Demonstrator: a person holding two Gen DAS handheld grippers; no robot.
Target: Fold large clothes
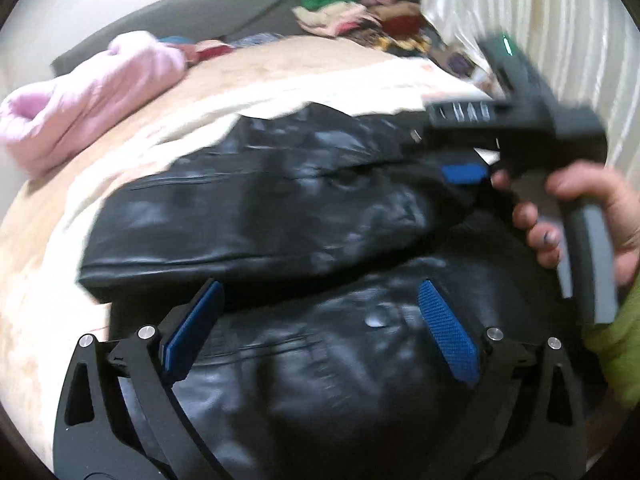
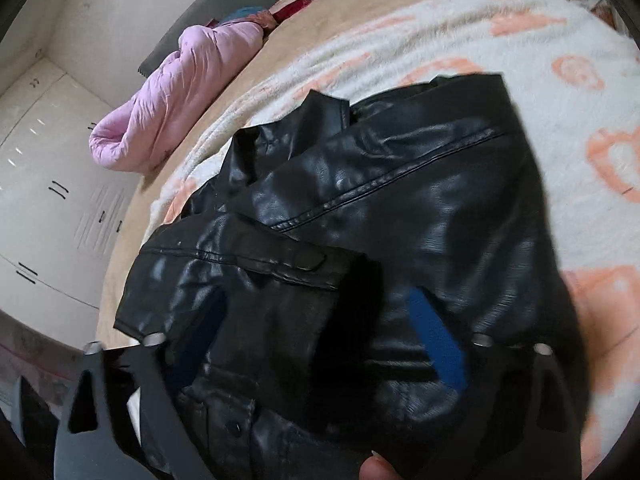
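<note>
A black leather jacket lies partly folded on a white blanket with peach hearts. My left gripper is open just above the jacket's near part, with its blue pads spread wide and nothing pinched. My right gripper is low over the jacket, open. A folded sleeve or flap lies between its fingers, and the right pad stands clear of it. In the left wrist view a hand holds the right tool at the jacket's far right edge.
A pink quilted garment lies bunched at the bed's left side. A pile of coloured clothes sits at the back by a pale curtain. A grey headboard runs behind, and tiled floor lies beyond the left edge.
</note>
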